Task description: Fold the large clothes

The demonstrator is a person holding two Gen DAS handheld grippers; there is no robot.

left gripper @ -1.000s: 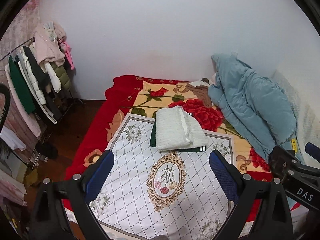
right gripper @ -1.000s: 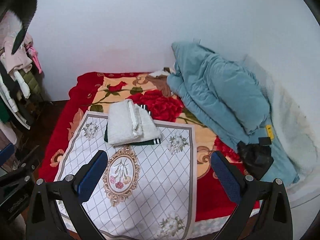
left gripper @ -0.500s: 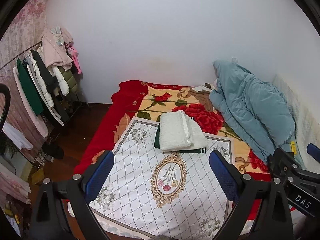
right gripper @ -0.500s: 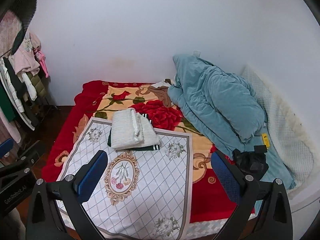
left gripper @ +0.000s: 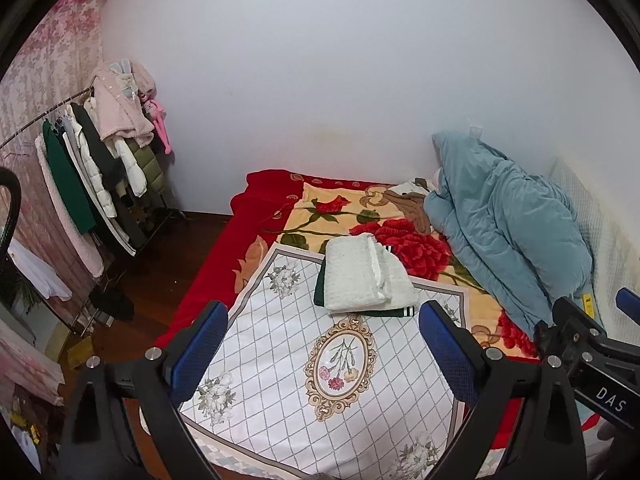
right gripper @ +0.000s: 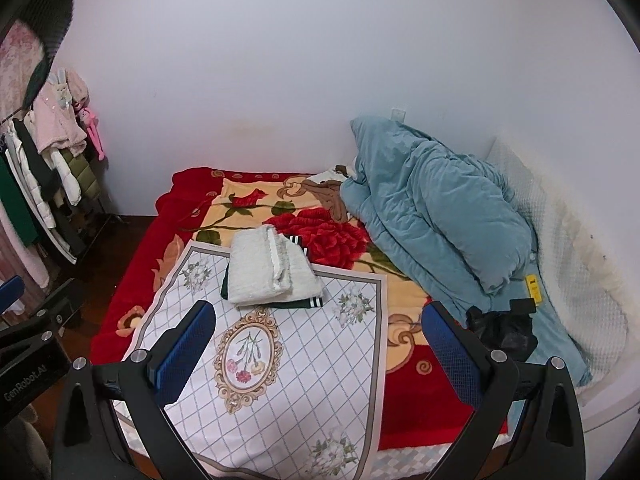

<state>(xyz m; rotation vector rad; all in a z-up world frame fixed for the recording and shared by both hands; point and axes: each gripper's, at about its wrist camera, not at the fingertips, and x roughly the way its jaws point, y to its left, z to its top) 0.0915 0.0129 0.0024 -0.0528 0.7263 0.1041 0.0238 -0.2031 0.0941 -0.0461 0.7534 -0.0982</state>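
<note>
The left gripper [left gripper: 322, 344] is held with its blue-padded fingers [left gripper: 200, 344] spread wide apart, nothing being gripped between them. The right gripper [right gripper: 314, 346] is likewise held agape and empty (its black body [left gripper: 592, 356] is seen at the right edge of the left wrist view).

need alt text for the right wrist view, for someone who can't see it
A folded white garment lies on a folded dark green one on a white floral cloth spread over a red rose blanket on a bed. The open right gripper frames the foreground, holding nothing. A crumpled blue quilt sits at right, a clothes rack at left.
</note>
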